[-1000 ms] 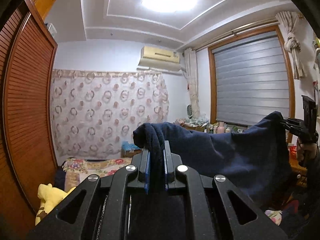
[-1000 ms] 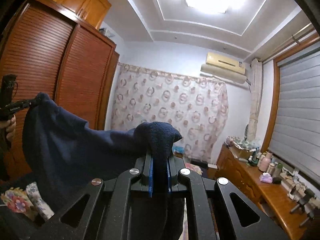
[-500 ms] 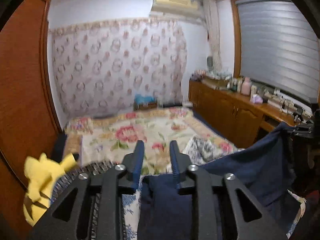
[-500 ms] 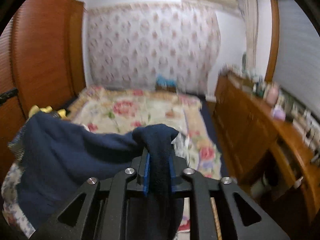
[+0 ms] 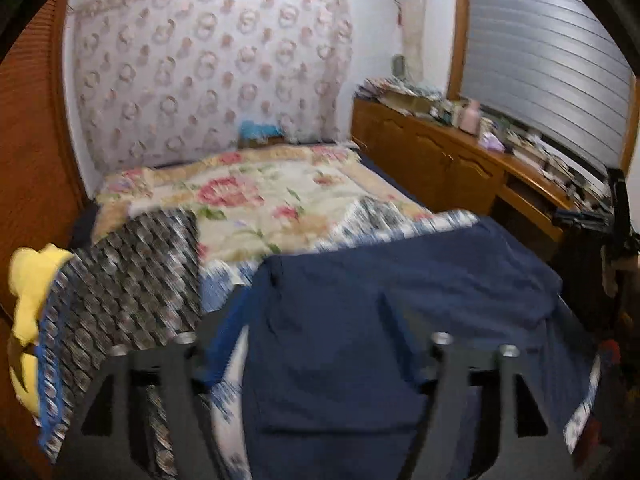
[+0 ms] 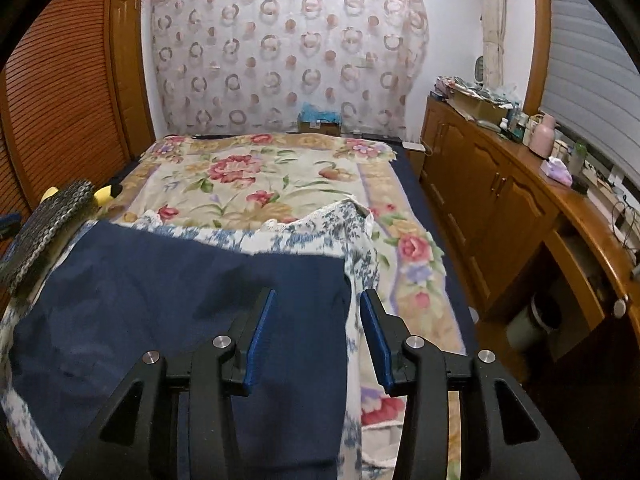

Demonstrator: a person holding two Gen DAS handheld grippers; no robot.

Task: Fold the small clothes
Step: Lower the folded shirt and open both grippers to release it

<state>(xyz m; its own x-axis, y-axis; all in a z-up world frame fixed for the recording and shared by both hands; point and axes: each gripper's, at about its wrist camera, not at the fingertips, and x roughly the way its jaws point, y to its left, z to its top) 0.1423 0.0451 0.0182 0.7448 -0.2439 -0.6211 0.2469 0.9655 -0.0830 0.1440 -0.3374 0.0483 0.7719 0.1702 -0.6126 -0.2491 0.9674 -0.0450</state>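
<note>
Both views are evenly, softly lit, with no hard glare. The left wrist view is smeared by motion blur: the patterned cloth (image 5: 132, 276) and the near tongs (image 5: 316, 344) lose their edges. The right wrist view is sharp, its blue pads (image 6: 260, 336) crisp. Fisheye distortion bows the wardrobe (image 6: 60, 92) and window blind (image 6: 592, 92), and black vignetting fills the corners.

A navy blue garment (image 6: 160, 300) lies spread flat on the bed's near end, lightly wrinkled
</note>
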